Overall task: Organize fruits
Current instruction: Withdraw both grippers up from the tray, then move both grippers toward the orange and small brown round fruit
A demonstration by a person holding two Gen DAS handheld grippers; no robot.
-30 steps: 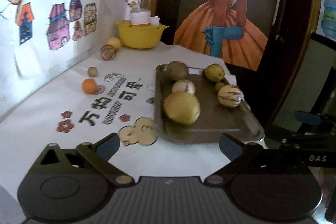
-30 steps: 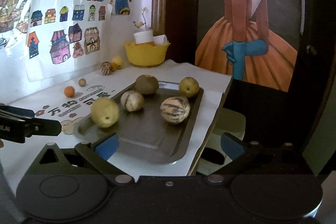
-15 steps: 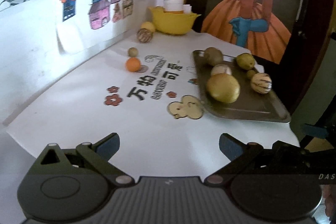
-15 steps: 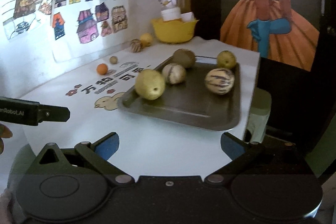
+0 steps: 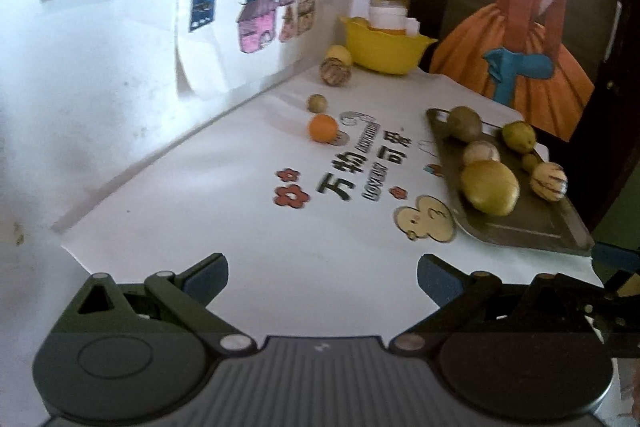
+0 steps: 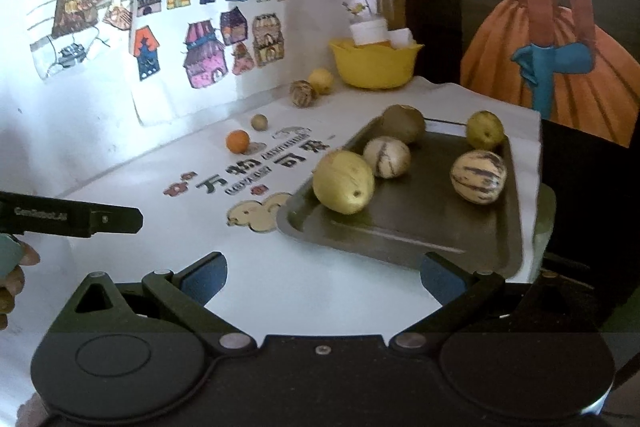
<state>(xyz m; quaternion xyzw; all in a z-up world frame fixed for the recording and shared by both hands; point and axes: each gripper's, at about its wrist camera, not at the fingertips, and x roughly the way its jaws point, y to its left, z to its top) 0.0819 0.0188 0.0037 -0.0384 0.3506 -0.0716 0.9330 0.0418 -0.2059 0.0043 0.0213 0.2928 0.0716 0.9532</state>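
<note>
Both tools, left (image 5: 322, 277) and right (image 6: 323, 277), jaws apart, empty; five fruits on tray (image 6: 404, 235)

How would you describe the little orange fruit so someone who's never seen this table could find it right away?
Start at the yellow bowl in the table's far corner and follow the wall toward you, past two fruits beside the bowl. Next come two small round fruits on the white tablecloth, left of the dark tray. The orange fruit is the nearer one, bright orange, unlike its dull brown neighbour.
</note>
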